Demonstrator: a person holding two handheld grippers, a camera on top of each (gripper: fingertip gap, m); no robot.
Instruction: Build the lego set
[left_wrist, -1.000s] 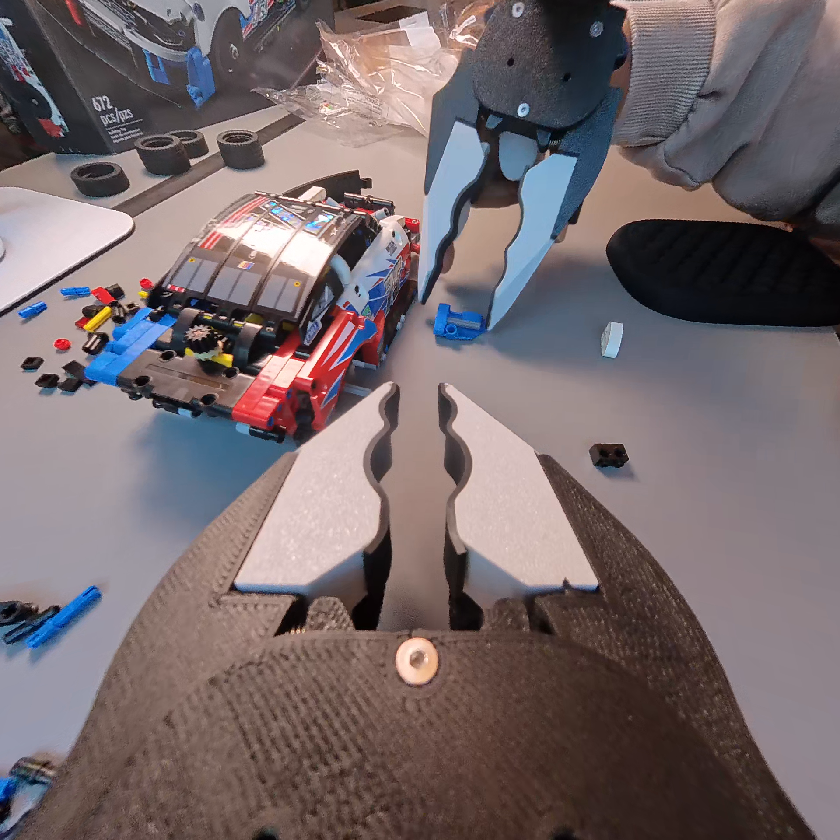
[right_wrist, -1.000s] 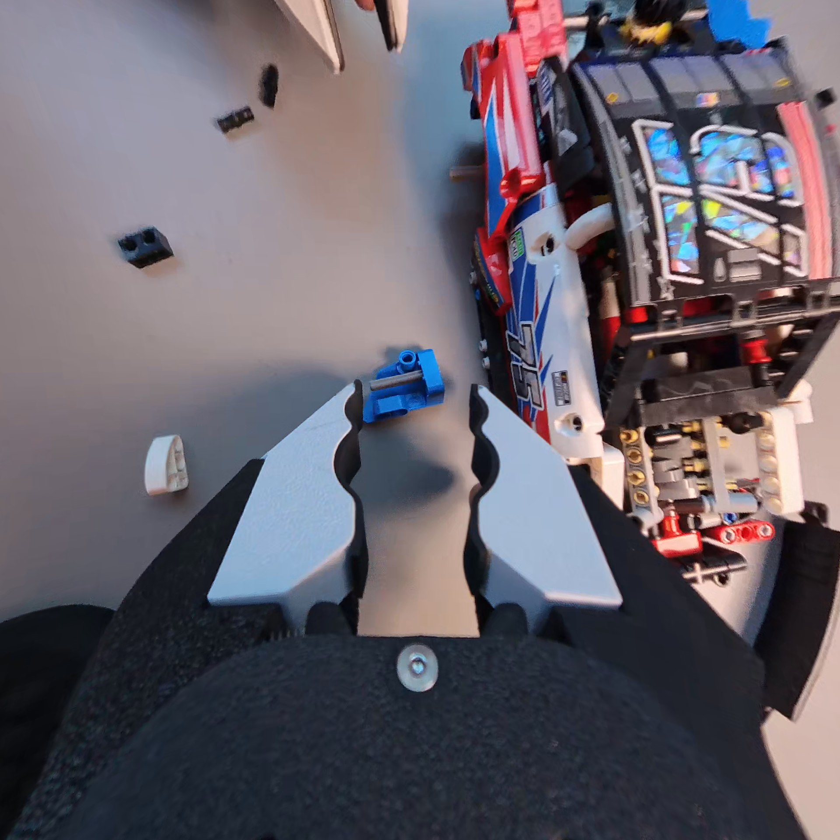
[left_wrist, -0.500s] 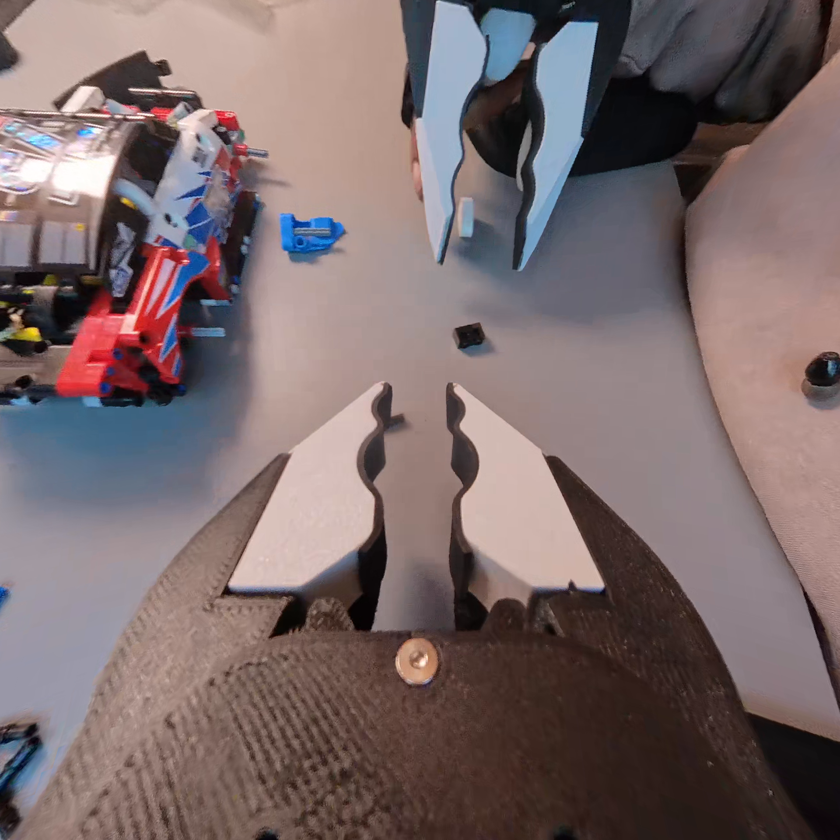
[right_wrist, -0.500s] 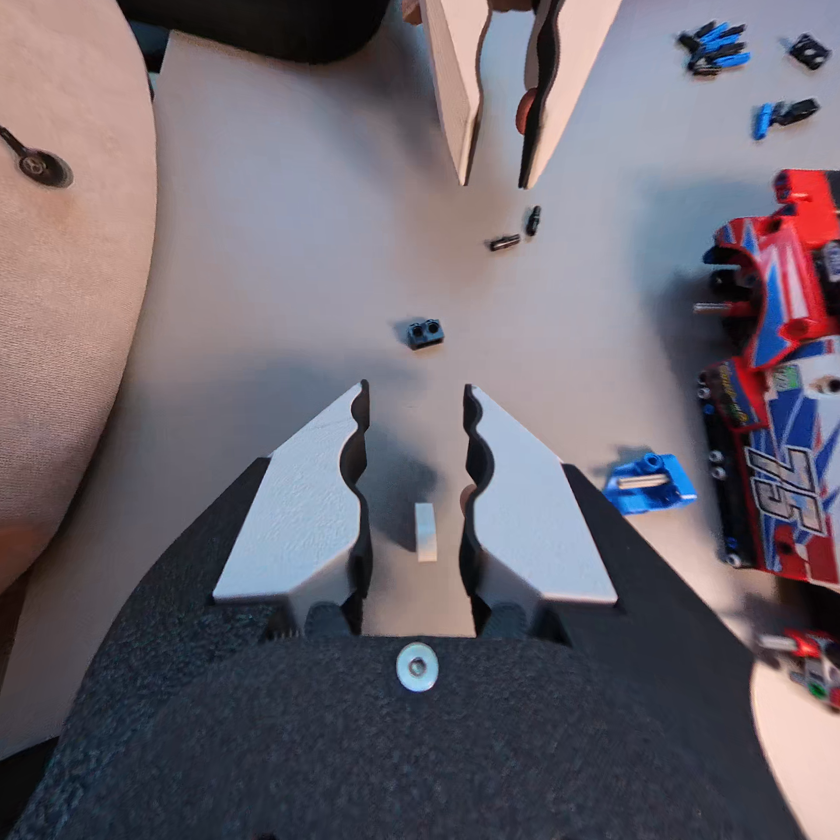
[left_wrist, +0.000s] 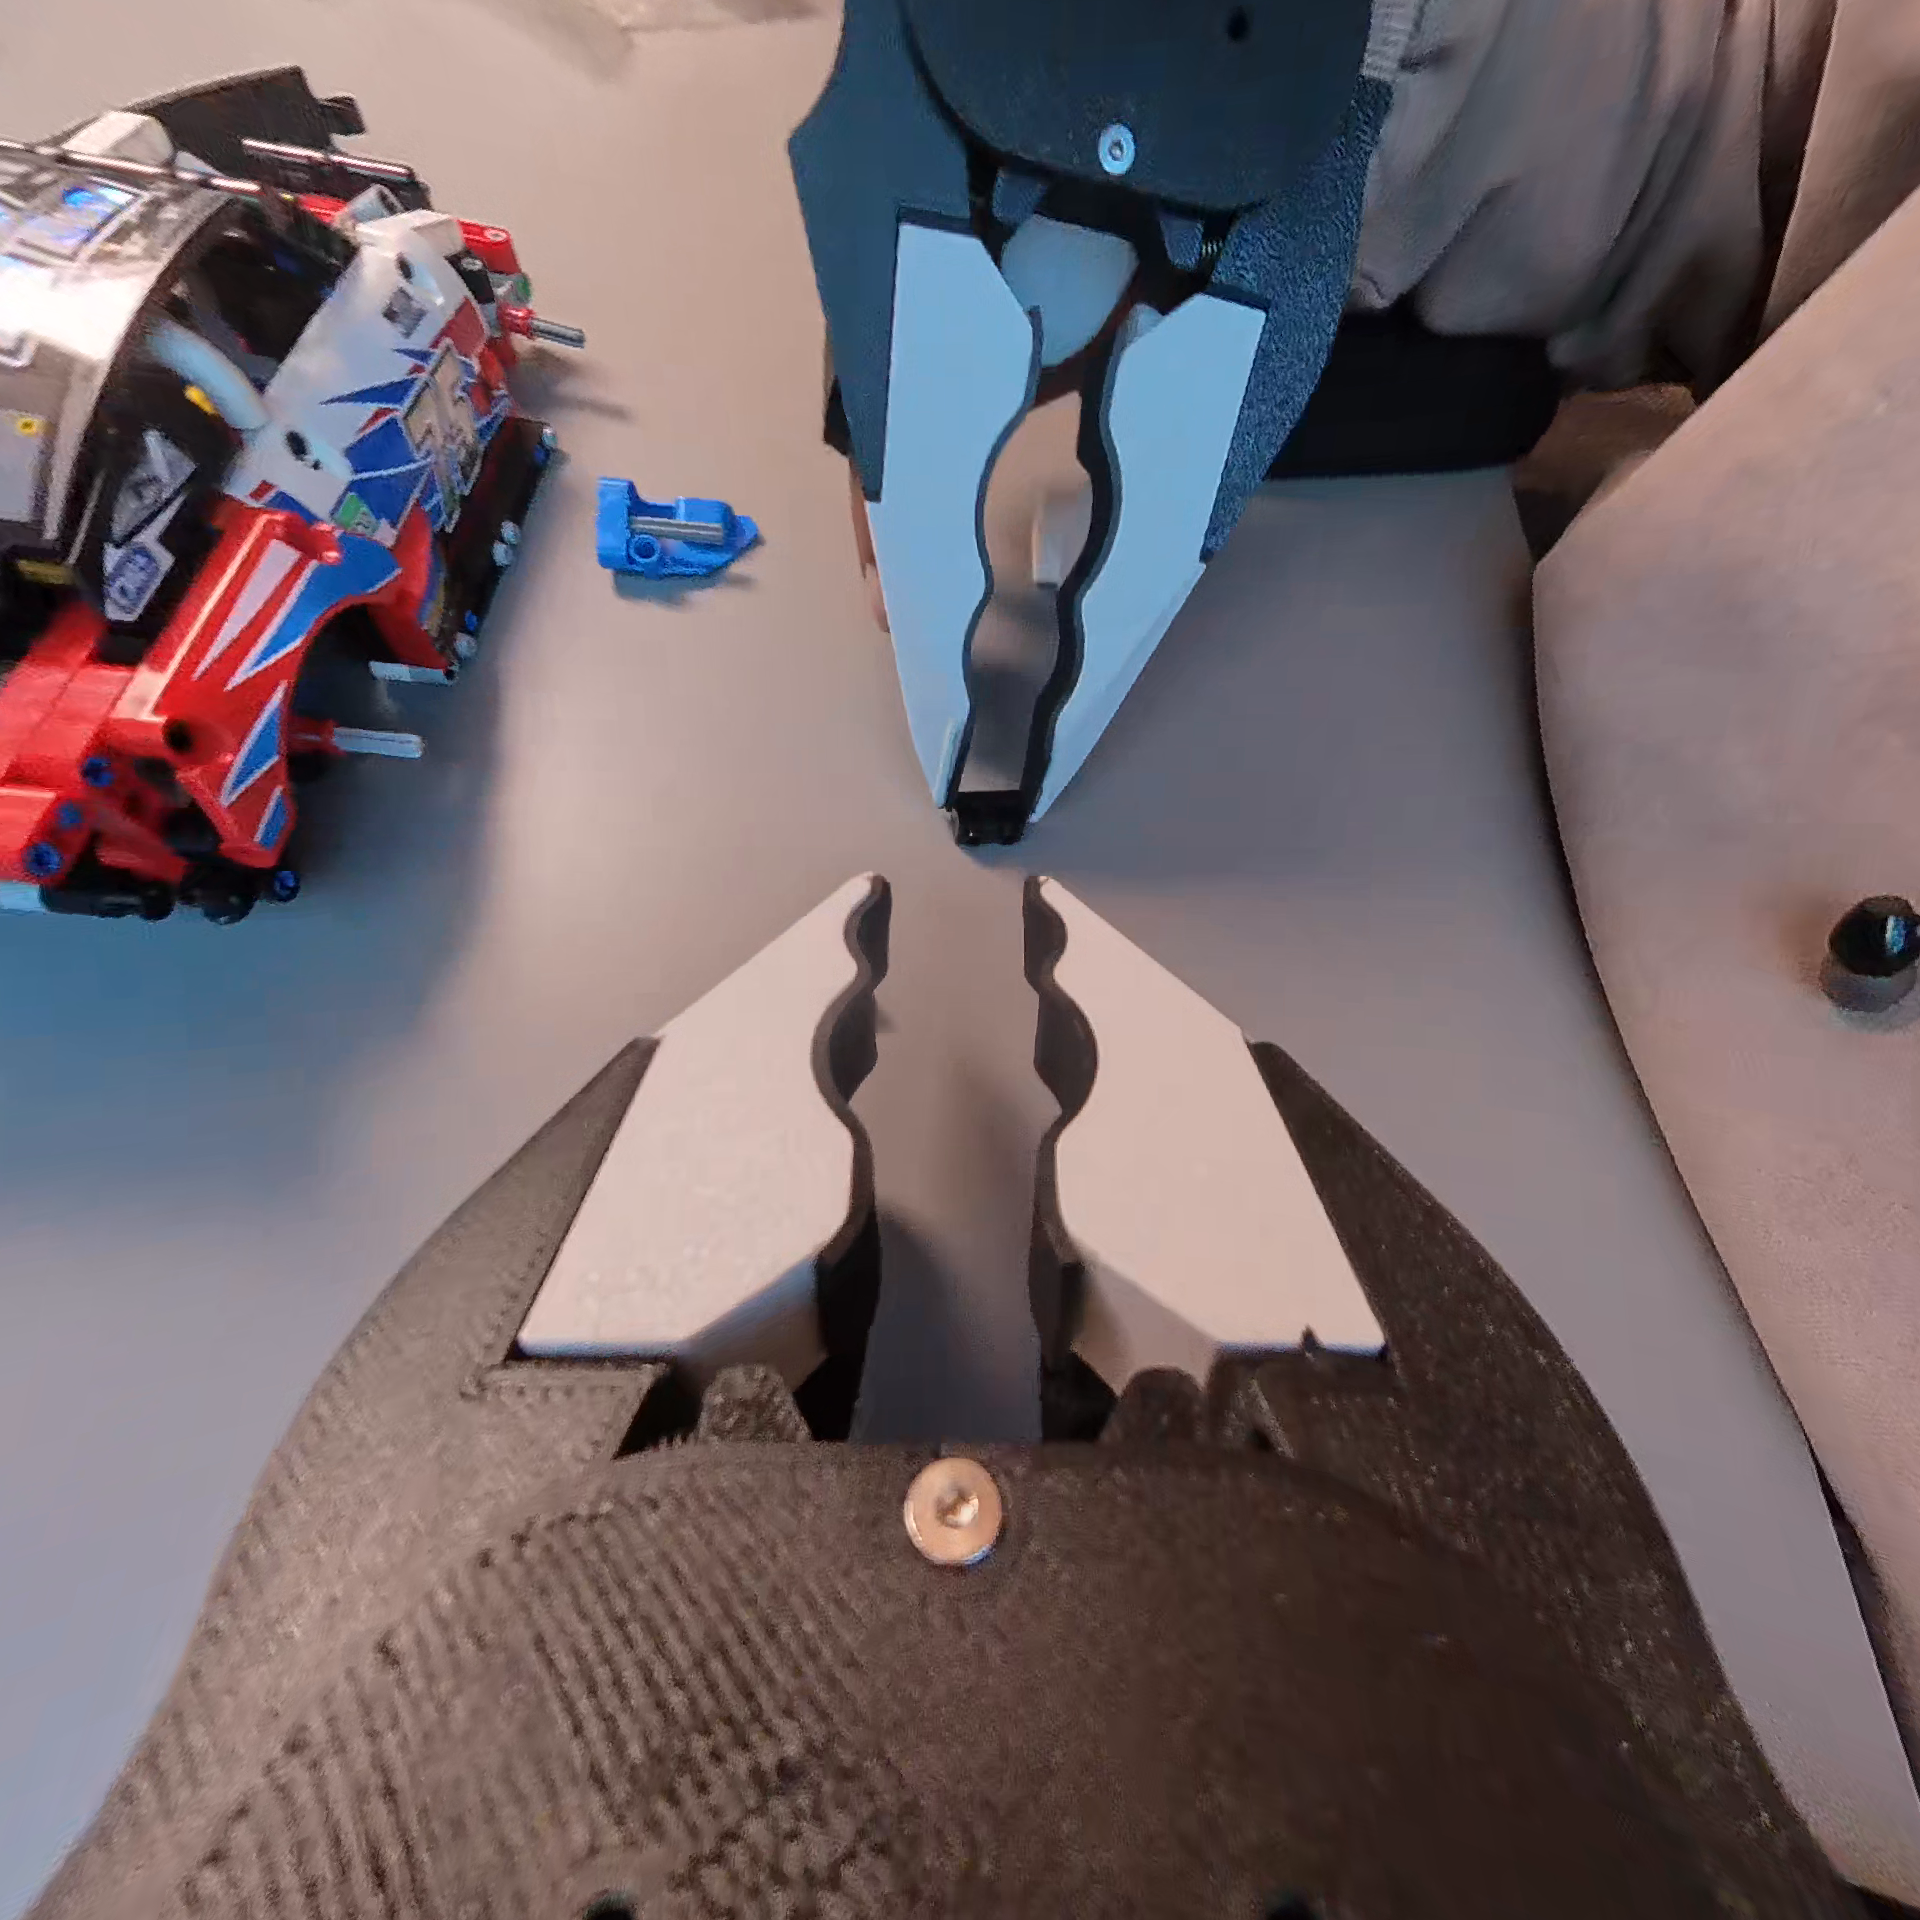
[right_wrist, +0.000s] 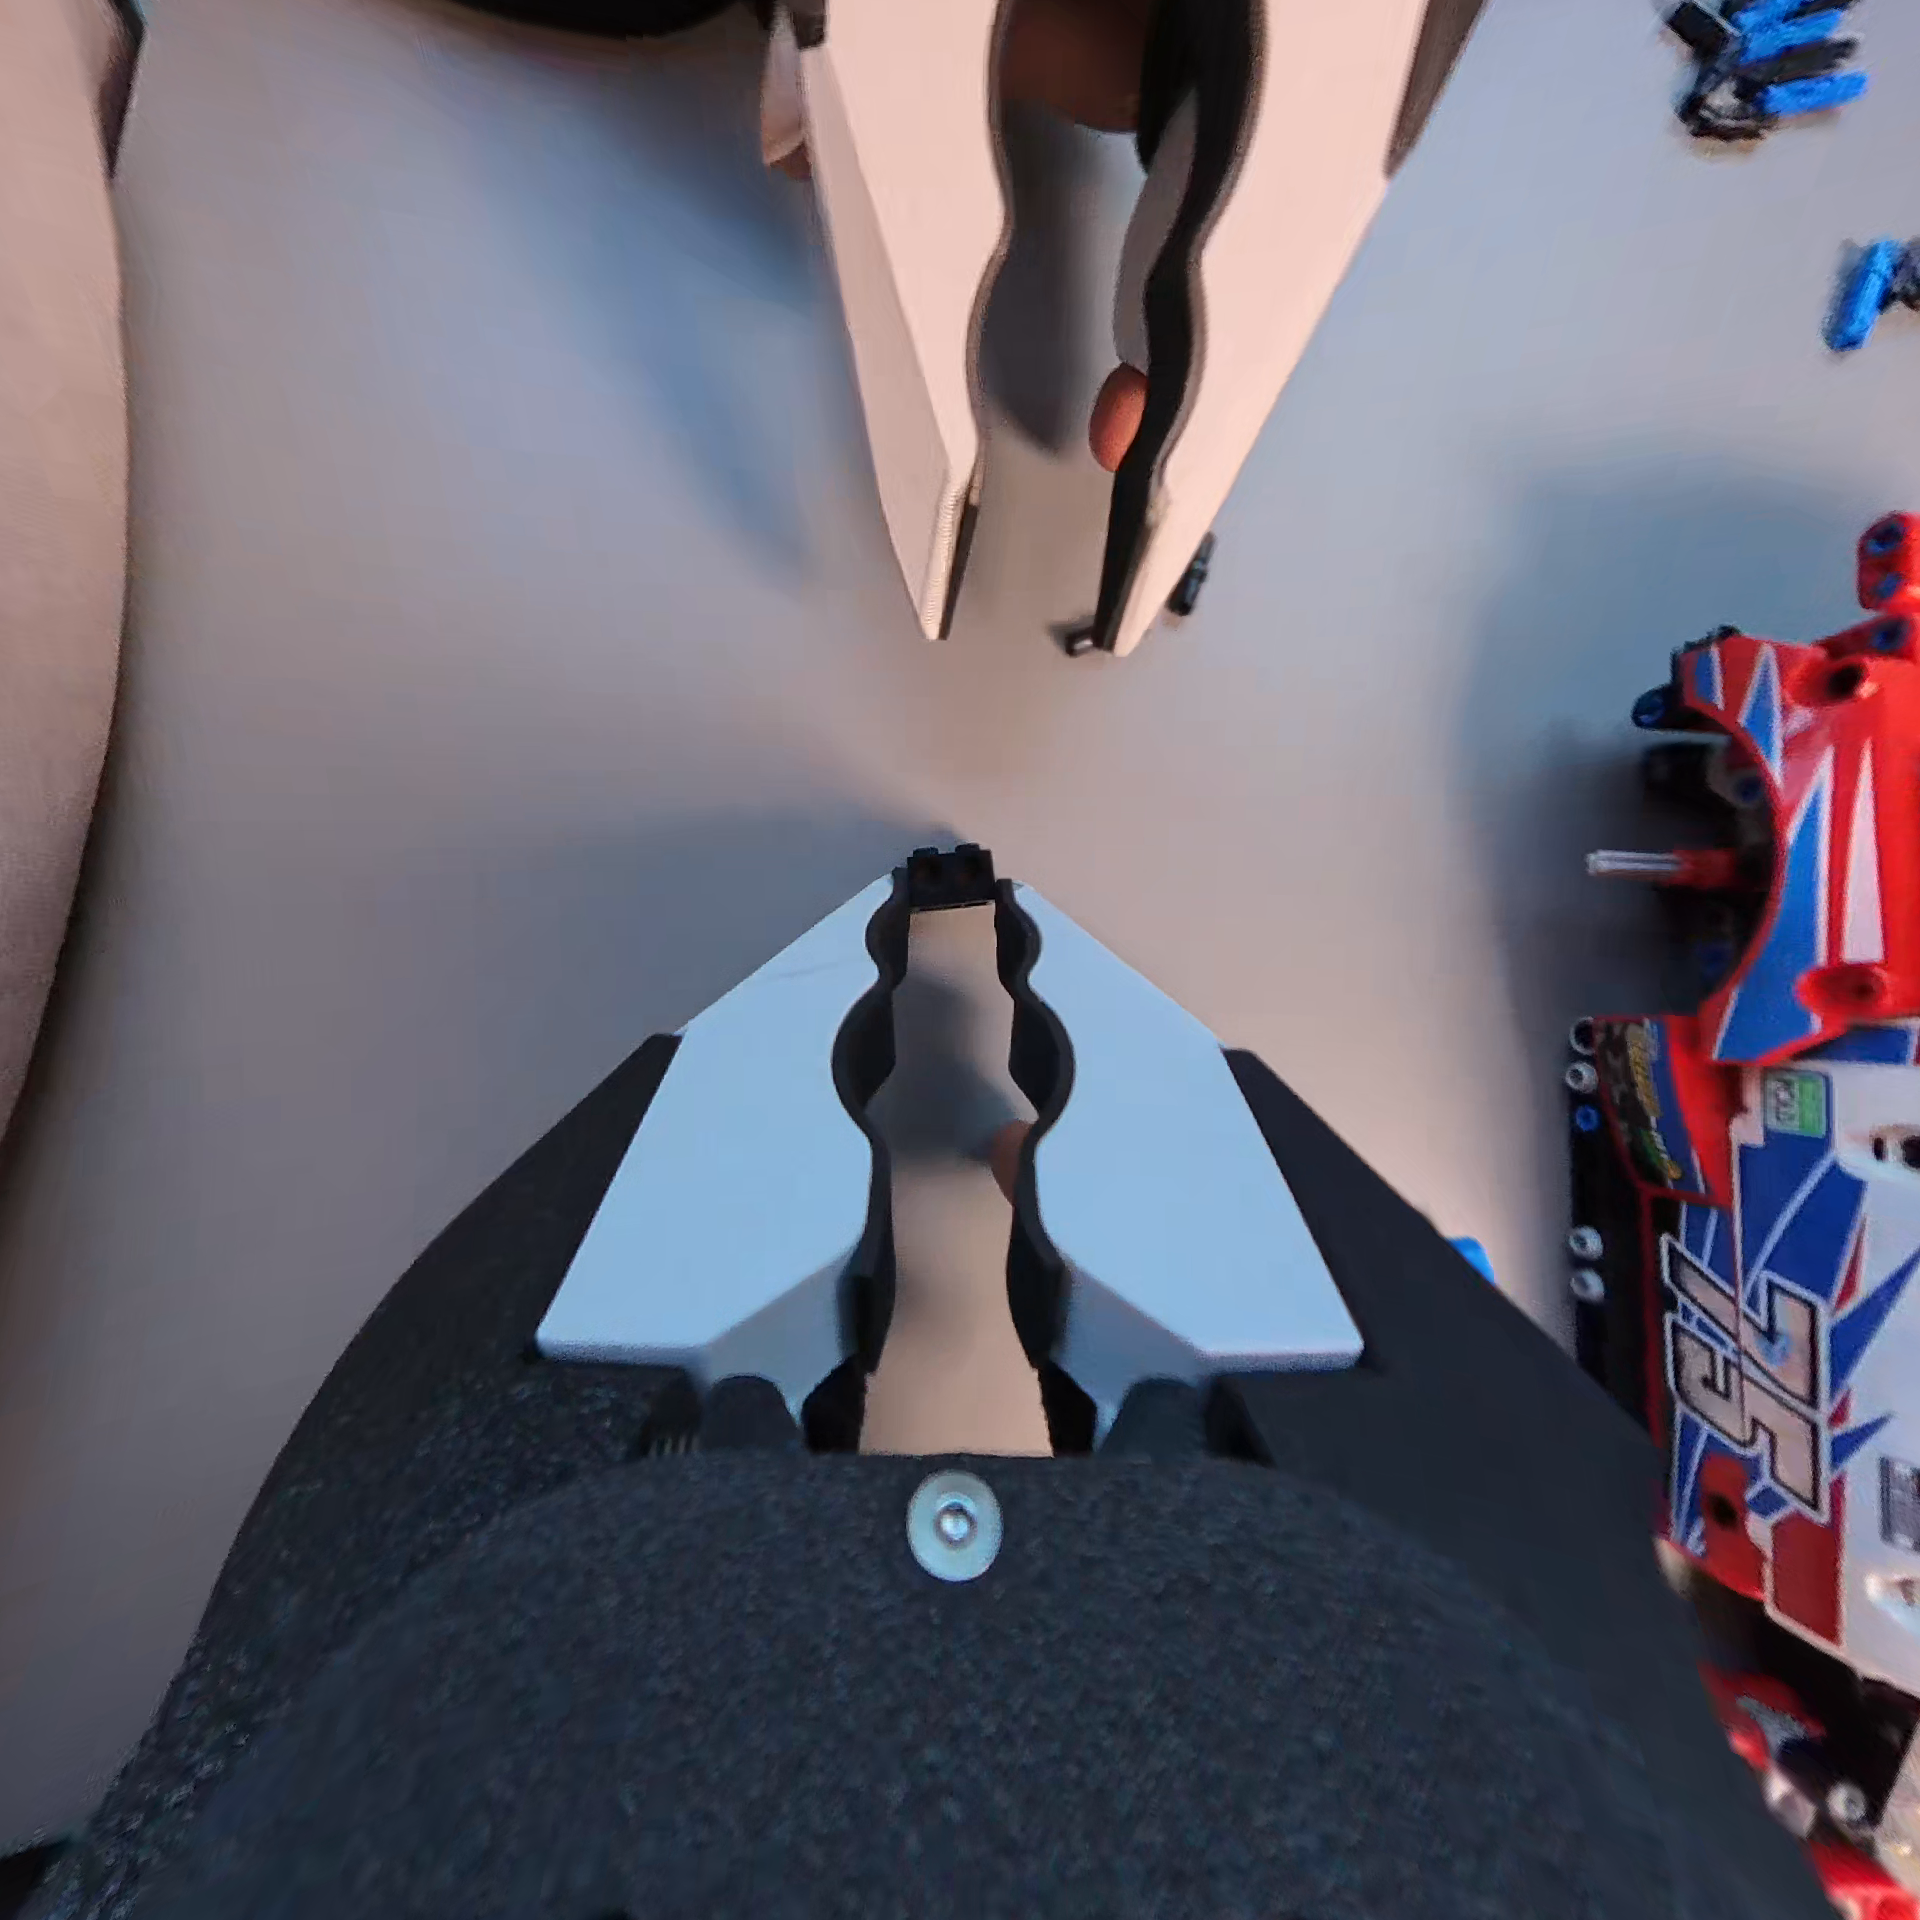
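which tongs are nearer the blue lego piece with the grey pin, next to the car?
Right. The right tongs sit just beside the blue lego piece with the grey pin, pinching a small black brick. The left tongs are farther, open and empty.

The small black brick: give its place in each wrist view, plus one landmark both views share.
Left wrist view: the small black brick sits just above picture centre, pinched at the tips of the right tool coming down from the top.
Right wrist view: just above centre, between that tool's own fingertips.
Shared landmark: the red, white and blue car model, at the left edge in the left view, at the right edge in the right view.
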